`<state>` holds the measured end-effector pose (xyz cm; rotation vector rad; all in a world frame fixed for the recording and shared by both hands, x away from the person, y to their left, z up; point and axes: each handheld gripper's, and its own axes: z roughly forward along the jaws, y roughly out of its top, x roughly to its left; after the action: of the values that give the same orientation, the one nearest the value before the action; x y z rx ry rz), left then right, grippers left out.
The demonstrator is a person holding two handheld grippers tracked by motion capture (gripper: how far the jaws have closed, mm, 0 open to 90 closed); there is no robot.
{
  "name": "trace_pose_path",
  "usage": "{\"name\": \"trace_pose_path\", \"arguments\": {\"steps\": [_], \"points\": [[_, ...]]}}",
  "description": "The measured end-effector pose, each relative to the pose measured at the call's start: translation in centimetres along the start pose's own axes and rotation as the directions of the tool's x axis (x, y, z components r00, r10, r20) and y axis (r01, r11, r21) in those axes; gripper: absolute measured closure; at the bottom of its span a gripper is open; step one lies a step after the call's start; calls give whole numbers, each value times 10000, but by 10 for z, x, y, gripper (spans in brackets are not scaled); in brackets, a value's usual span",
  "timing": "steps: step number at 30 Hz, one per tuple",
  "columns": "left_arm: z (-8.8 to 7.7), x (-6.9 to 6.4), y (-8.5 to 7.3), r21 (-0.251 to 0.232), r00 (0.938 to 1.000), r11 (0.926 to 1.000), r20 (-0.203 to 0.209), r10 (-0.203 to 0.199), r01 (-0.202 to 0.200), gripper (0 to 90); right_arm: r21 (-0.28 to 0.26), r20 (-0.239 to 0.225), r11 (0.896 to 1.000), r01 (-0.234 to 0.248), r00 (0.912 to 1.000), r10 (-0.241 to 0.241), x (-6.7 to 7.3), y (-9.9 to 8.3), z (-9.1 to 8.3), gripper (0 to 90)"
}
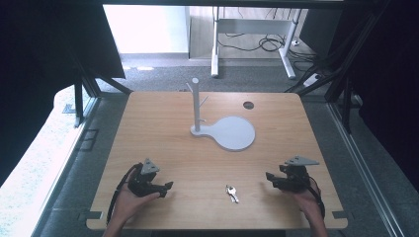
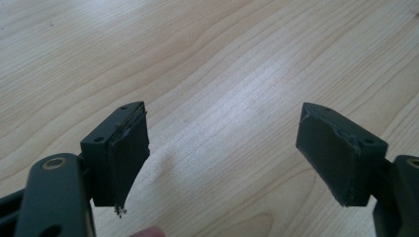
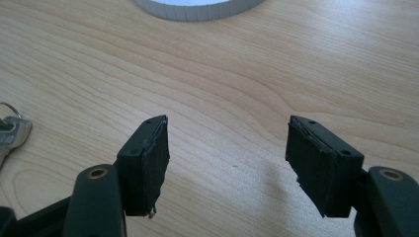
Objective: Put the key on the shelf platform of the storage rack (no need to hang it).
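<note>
A small bunch of keys (image 1: pixel 231 193) lies on the wooden table (image 1: pixel 163 128) near its front edge, between my two hands. Left of it, my left gripper (image 1: pixel 167 186) rests low over the wood; its jaws stand wide apart in the left gripper view (image 2: pixel 225 160) with bare table between them. To the keys' right my right gripper (image 1: pixel 268 176) is open too, nothing between its pads (image 3: pixel 227 165). The keys (image 3: pixel 11 133) show at that view's left edge. A white stand with a round base (image 1: pixel 232 132) and an upright pegged post (image 1: pixel 196 104) sits mid-table.
A round cable hole (image 1: pixel 248 104) pierces the table at the back right. The stand's base rim (image 3: pixel 197 7) crosses the top of the right gripper view. Behind the table stand white desk legs (image 1: pixel 215 44) amid floor cables.
</note>
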<state>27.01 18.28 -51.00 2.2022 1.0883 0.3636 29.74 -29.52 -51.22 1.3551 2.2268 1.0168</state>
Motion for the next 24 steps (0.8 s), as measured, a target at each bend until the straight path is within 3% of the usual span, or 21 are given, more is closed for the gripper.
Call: {"name": "trace_pose_path", "arguments": {"steps": [16, 24], "points": [[3, -3, 1, 245, 10000, 9997, 61, 8, -10, 214, 192, -359, 9996, 190, 9992, -183, 3, 11, -9, 377], [6, -6, 2, 382, 9998, 9992, 135, 126, -131, 215, 982, -593, 9935, 568, 9969, -512, 13, 31, -18, 394]]}}
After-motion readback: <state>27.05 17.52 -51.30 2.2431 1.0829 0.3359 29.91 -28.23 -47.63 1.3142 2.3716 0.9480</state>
